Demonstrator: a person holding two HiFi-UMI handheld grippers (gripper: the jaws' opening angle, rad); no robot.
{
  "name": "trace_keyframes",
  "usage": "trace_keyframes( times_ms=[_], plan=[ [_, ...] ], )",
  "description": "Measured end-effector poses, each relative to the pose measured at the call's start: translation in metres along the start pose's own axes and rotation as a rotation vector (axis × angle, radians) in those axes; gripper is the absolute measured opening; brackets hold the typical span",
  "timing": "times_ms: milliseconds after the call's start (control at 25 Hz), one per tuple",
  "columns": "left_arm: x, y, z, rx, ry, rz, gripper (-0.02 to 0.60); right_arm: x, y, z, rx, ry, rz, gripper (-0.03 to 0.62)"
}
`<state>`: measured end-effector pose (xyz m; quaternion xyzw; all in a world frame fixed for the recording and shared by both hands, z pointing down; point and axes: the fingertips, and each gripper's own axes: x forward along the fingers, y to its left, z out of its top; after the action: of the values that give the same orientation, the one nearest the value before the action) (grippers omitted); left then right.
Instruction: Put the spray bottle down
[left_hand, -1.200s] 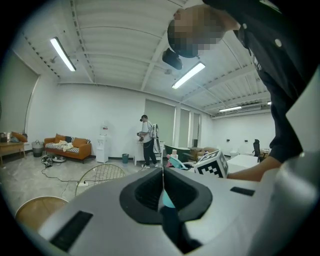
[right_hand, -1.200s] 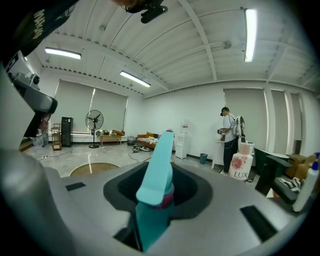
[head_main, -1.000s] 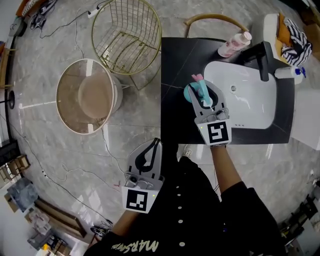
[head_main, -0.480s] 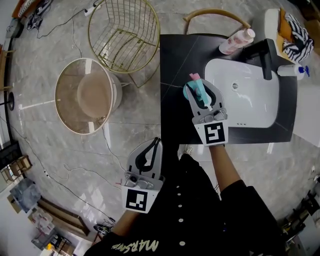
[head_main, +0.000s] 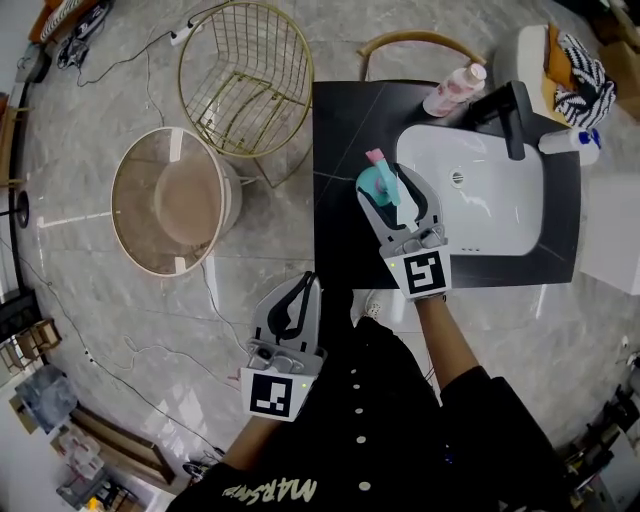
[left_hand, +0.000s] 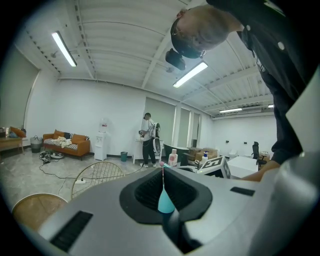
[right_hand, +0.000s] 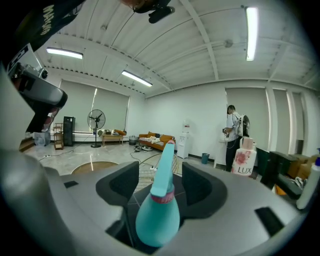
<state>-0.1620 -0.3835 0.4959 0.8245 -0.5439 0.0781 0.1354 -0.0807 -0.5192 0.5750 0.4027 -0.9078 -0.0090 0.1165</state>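
A teal spray bottle (head_main: 381, 181) with a pink nozzle stands on the black countertop (head_main: 340, 120), just left of the white sink (head_main: 480, 205). My right gripper (head_main: 393, 190) is around it with its jaws opening. In the right gripper view the bottle (right_hand: 157, 212) sits between the pads (right_hand: 120, 185) with a gap on each side. My left gripper (head_main: 306, 288) hangs low beside the person's dark clothing, off the counter, its jaws together and holding nothing. In the left gripper view the bottle (left_hand: 165, 200) shows far off past that gripper (left_hand: 170, 222).
A pink LUX bottle (head_main: 447, 92), a black faucet (head_main: 506, 115) and a white bottle with a blue cap (head_main: 568, 144) stand around the sink. A gold wire basket (head_main: 245, 70) and a round tub (head_main: 170, 198) stand on the marble floor at the left. Cables trail across the floor.
The right gripper's jaws have spread apart from the spray bottle, which stays standing on the counter. The left gripper has not moved.
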Motion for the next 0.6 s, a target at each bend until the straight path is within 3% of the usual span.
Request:
trace_keyframes(
  times_ms=[240,360,600],
  plan=[
    [-0.008,-0.011,0.025,0.05,-0.062,0.011,0.015,-0.053,-0.011,0.034,0.027,-0.046,-0.038,0.239],
    [-0.002,-0.012,0.04,0.073,-0.086,0.01,0.015,-0.075,-0.023,0.061,0.066,-0.069,-0.048,0.137],
    [0.008,-0.028,0.077,0.106,-0.168,-0.011,0.015,-0.118,-0.025,0.11,0.033,-0.111,-0.02,0.027]
  ],
)
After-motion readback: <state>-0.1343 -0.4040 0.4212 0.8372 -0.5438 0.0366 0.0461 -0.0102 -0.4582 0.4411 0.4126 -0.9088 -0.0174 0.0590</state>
